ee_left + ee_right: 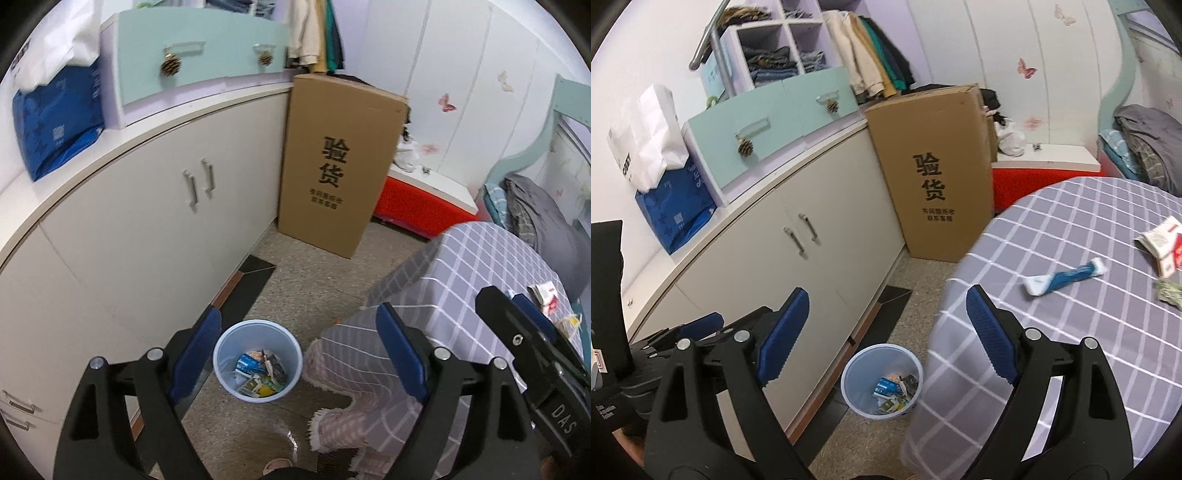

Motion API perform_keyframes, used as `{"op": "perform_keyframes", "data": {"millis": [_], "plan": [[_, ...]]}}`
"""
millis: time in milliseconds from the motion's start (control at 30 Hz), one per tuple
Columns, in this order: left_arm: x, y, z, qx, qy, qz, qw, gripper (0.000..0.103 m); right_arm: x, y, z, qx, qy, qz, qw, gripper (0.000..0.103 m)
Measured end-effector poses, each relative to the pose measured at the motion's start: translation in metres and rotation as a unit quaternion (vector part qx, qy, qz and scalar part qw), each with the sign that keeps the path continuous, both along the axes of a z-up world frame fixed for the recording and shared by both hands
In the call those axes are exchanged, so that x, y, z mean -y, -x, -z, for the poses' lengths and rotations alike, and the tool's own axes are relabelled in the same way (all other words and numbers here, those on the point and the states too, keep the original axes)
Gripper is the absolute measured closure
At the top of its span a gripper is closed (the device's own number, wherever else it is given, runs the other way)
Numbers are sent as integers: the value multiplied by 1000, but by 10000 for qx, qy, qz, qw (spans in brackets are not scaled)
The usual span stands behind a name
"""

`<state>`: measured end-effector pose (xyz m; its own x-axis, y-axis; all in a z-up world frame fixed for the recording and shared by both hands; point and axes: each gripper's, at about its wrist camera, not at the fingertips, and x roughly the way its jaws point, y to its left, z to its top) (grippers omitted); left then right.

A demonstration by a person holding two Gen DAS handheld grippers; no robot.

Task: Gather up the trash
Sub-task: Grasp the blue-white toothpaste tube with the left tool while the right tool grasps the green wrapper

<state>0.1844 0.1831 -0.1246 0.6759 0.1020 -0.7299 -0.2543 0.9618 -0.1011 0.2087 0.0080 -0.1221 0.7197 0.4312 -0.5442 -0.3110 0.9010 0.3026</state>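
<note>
Left wrist view: the left gripper (299, 347) spreads wide and empty above one blue bin (257, 360) of wrappers, bare floor around it.

Right wrist view: the right gripper (886, 332) gapes empty; one blue wrapper (1065, 276) lies mid-table, two paper scraps near the tablecloth (1071, 332) edge.

One pale blue trash bin (882, 380) stands on the floor, one tall cardboard box (932, 173) beside the cabinet with its two door handles (801, 234). Two pine cones (170, 66) hang from the mint drawer unit. On the checked counter (1071, 332) lies one twisted blue-and-white wrapper (1065, 276); the other scraps at the edge are too cut off to count.
</note>
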Motion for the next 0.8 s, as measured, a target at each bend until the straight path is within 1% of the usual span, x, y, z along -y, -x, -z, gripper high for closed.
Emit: {"op": "perform_keyframes", "data": {"millis": [167, 233, 433, 533, 567, 633, 700, 800], "plan": [[46, -5, -4, 3, -140, 406, 9991, 19, 48, 6, -3, 29, -28, 329, 9994, 17], [64, -11, -3, -52, -210, 579, 9981, 19, 74, 8, -2, 29, -10, 523, 9986, 17], [129, -32, 6, -257, -489, 1241, 9907, 19, 143, 6, 7, -161, 206, 919, 9954, 17], [162, -48, 14, -338, -726, 1621, 9835, 19, 179, 2, 16, -334, 295, 1134, 9926, 17], [175, -54, 18, -373, -890, 1767, 9795, 19, 191, 2, 19, -388, 305, 1221, 9913, 17], [192, -64, 24, -442, -1033, 2020, 9729, 19, 209, -1, 25, -501, 371, 1345, 9890, 17], [212, -74, 32, -498, -1252, 2285, 9642, 19, 228, -3, 30, -590, 438, 1479, 9863, 17], [232, -86, 40, -494, -1626, 2494, 9534, 19, 244, -8, 36, -706, 610, 1566, 9832, 17]]}}
